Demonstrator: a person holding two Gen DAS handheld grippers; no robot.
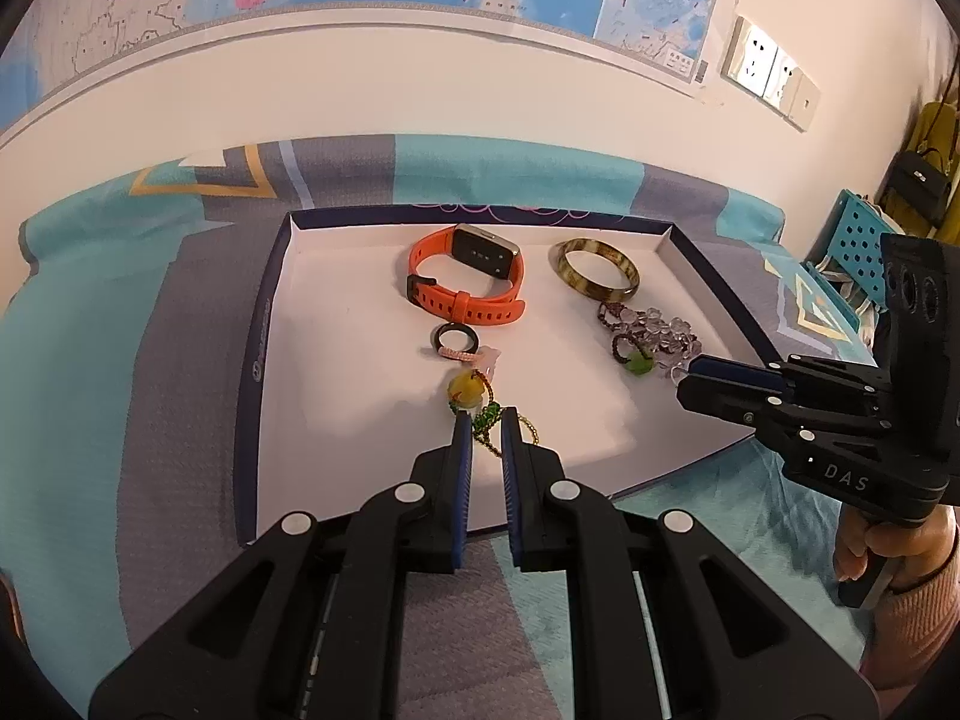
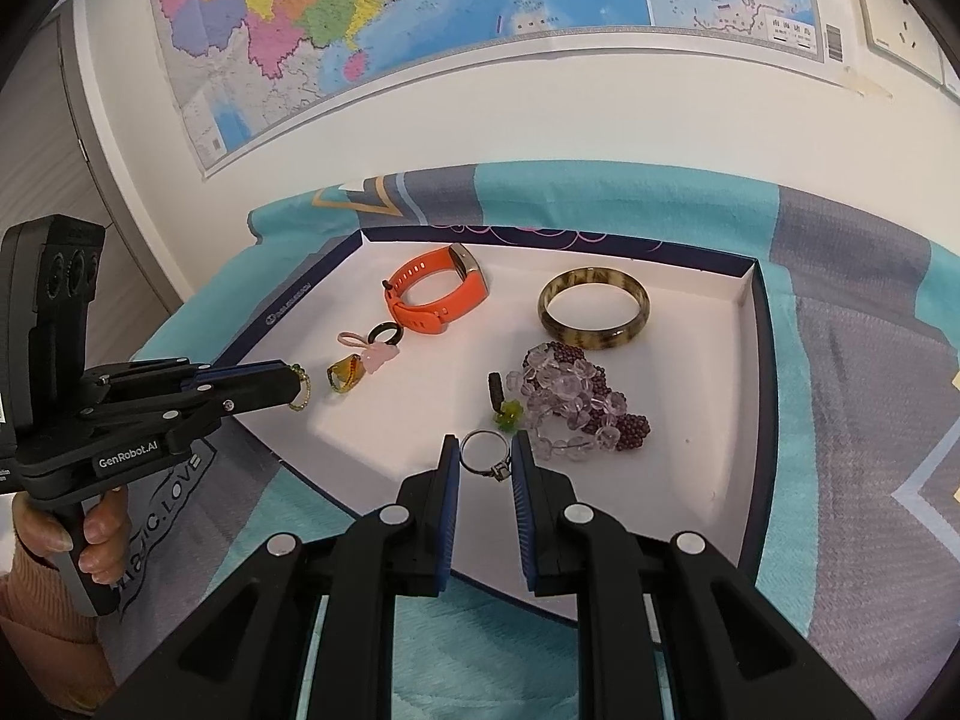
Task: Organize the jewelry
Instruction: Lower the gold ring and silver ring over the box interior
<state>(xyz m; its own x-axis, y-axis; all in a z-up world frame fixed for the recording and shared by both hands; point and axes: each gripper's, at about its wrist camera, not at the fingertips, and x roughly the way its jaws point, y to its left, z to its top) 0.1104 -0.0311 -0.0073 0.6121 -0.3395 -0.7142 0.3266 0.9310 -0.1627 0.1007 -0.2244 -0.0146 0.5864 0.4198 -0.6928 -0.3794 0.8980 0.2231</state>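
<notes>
Jewelry lies in a shallow white tray (image 2: pixel 741 294) with dark blue walls, which rests on a bed cover of teal and grey, and both grippers hold one piece each above the tray's near edge.

The left gripper (image 1: pixel 483 420) has its jaws pressed on a thin beaded cord (image 1: pixel 487 420) of green and gold beads. This cord leads to a yellow pendant (image 1: pixel 465 389), which lies on the tray floor just beyond the fingertips, near the middle of the near edge. The right gripper (image 2: pixel 485 450) has its jaws clamped on a small silver ring (image 2: pixel 483 453), close to the near edge on the right side.

Farther out, a black ring (image 1: pixel 455 338) and a small pink charm (image 1: pixel 485 357) lie just behind the pendant. An orange smartwatch (image 1: pixel 465 279) stands near the far wall, and a brown striped bangle (image 2: pixel 594 309) lies towards the far right corner. Between the bangle and the silver ring there is a heap of clear and dark red beads (image 2: pixel 570 405) with a small green charm (image 2: pixel 510 411) beside it.

The step in hand seems to be the placing of the two held pieces. The next move probably calls for carrying each one to a free part of the tray floor and opening the jaws slowly. The cord can catch on the pads, and the silver ring can roll, so both should be set low before release.
</notes>
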